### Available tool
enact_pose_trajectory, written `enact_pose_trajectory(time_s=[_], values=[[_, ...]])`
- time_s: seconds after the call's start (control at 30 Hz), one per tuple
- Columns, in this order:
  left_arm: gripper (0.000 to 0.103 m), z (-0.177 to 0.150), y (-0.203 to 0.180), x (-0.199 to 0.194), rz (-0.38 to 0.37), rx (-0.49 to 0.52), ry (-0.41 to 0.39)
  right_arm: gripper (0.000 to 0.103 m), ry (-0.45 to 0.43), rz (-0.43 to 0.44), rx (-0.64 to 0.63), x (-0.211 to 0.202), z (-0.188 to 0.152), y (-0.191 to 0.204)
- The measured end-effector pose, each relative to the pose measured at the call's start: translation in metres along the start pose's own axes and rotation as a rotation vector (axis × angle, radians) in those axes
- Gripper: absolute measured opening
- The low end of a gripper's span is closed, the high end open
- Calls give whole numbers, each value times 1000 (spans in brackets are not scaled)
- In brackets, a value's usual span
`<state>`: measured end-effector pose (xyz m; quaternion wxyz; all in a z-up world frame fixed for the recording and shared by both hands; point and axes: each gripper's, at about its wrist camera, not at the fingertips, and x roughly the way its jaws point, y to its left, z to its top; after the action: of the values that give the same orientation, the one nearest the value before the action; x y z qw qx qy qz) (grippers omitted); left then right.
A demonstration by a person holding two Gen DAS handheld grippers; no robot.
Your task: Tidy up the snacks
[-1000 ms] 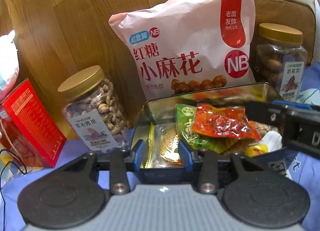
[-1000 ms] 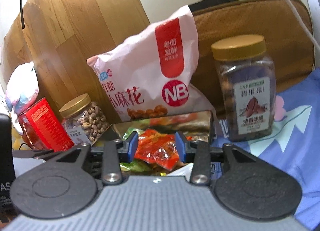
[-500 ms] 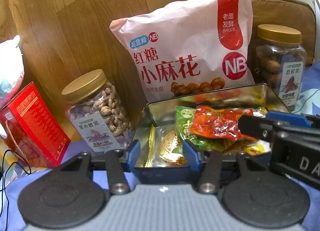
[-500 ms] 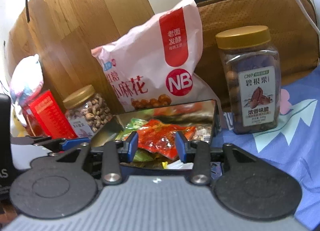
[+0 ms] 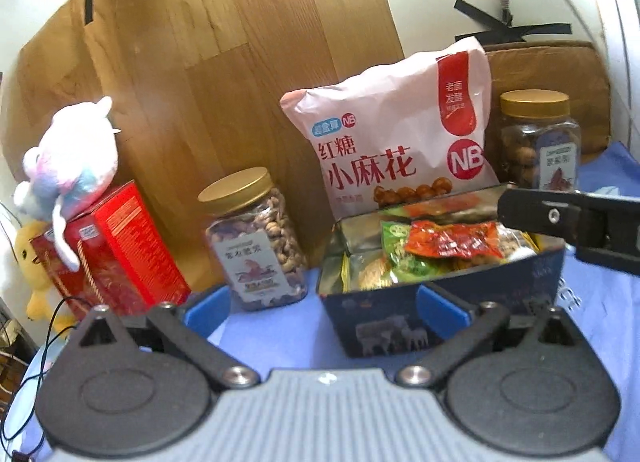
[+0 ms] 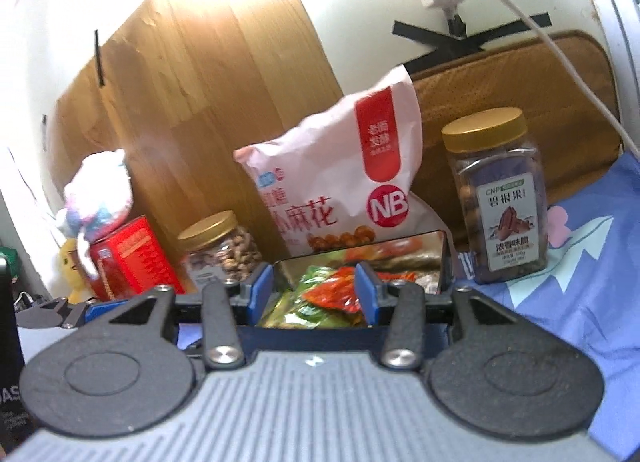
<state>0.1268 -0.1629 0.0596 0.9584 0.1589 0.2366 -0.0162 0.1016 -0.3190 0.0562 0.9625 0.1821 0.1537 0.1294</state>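
Note:
A dark blue tin (image 5: 440, 318) holds several snack packets, a red packet (image 5: 452, 240) on top; it also shows in the right wrist view (image 6: 440, 258). Behind it leans a pink snack bag (image 5: 400, 149). A gold-lidded nut jar (image 5: 256, 238) stands left of the tin, a pecan jar (image 6: 504, 201) to its right. My left gripper (image 5: 322, 310) is open wide and empty, in front of the tin and the nut jar. My right gripper (image 6: 314, 294) is open and empty, just before the tin's near edge; it shows at the right of the left wrist view (image 5: 568, 217).
A red box (image 5: 116, 250) with a plush toy (image 5: 76, 161) on top stands at far left. A wooden board (image 5: 200, 73) and a brown cushion (image 6: 520, 77) lean on the wall behind. A blue patterned cloth (image 6: 580, 262) covers the surface. Cables hang at upper right.
My left gripper pulled back from the tin and opened wider. My right gripper also drew back and rose a little, staying open.

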Motion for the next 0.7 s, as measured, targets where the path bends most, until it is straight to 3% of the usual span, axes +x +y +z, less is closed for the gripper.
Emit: enact_pose_trajectory(time_s=[0.47, 0.7], values=[[103, -39, 21, -75, -86, -45, -72, 52, -22, -15, 44, -88, -44, 34], [103, -59, 30, -91, -174, -77, -23, 54, -22, -22, 15, -109, -54, 55]])
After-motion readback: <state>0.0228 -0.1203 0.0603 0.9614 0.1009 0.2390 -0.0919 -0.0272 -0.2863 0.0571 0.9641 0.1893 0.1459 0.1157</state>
